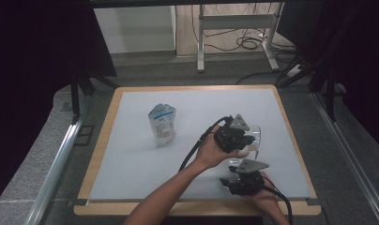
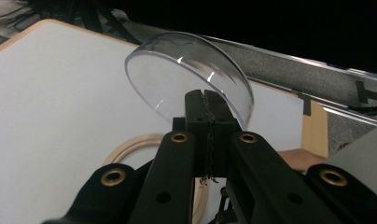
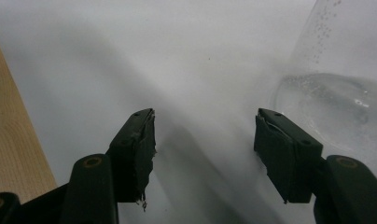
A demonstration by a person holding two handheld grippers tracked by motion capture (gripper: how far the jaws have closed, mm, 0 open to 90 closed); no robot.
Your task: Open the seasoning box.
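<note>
Nearest the person, the right gripper (image 3: 203, 149) hovers with jaws apart and empty beside a clear glass vessel (image 3: 336, 107) on the white table (image 1: 131, 159), its contents unclear. Beyond it, the left gripper (image 2: 206, 109) pinches the rim of a transparent dome lid (image 2: 177, 74), held raised and tilted above a wooden ring (image 2: 135, 147); the uncovering looks done, the setting down pending. Farther off stands a white-and-blue pouch (image 1: 162, 123), untouched.

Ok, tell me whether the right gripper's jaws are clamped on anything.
No, the right gripper stands with its jaws wide apart over the white mat, nothing between them.
</note>
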